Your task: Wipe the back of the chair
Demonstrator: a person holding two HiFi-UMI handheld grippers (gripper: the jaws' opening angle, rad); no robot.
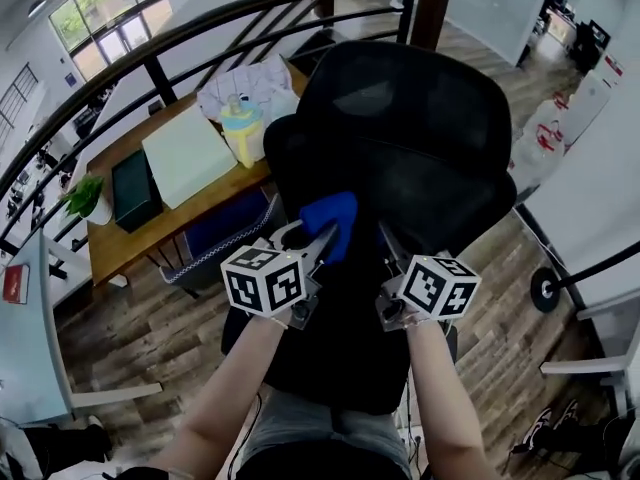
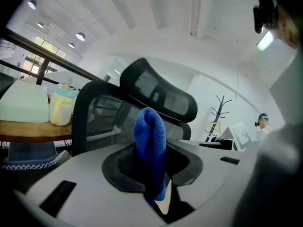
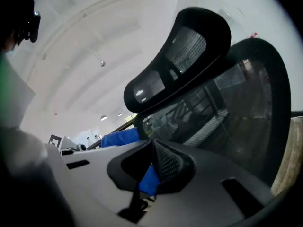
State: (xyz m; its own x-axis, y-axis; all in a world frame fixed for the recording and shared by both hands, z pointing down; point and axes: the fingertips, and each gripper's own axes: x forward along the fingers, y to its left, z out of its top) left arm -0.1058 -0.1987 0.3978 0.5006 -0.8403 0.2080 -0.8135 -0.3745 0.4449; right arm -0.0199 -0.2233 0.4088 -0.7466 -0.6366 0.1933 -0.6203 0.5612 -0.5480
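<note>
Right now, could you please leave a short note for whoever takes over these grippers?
Left claw: shut on the blue cloth, which stands up out of it, close to the chair back; contact can't be told.
Right claw: shut, beside the cloth. Blue shows under its tips, but I can't confirm it grips any.
Done: cloth is in hand and brought to the chair.
Left: wipe the back; no sign shows how much, if any, has been wiped.
</note>
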